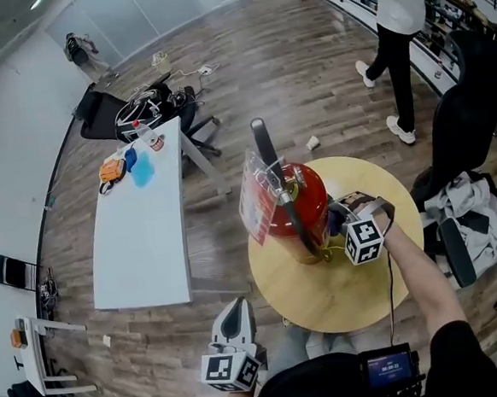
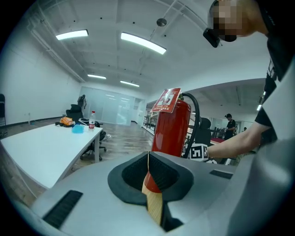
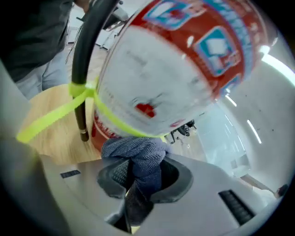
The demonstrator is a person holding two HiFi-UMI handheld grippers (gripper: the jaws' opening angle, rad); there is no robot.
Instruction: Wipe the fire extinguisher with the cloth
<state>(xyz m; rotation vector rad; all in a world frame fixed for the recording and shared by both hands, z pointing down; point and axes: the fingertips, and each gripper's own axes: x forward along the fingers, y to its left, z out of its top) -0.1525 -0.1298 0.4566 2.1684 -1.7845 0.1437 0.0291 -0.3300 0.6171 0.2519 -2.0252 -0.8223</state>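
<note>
Your right tool is clamped on the cloth and presses it against the lower right side of the fire extinguisher. The extinguisher stands upright on the round counter, left of centre and close to its left edge. Your left tool hangs low and near you, off the counter, with its jaws together on nothing, so nothing steadies the cylinder.

That is the main risk. The extinguisher is tall on a narrow base, and a hard sideways rub from the right could slide or tip it toward that left edge. The cloth could also snag. A yellow-green strap ties the black hose to the body just above your cloth, and a loose fold might catch under it or tug the hose.

The body is a smooth, glossy red metal cylinder with a printed label, so the cloth should glide on it. The cloth is a soft, nubbly blue-grey weave, bunched into a wad. A stiff, shiny card tag hangs at the neck. The counter top is pale, smooth wood.
</note>
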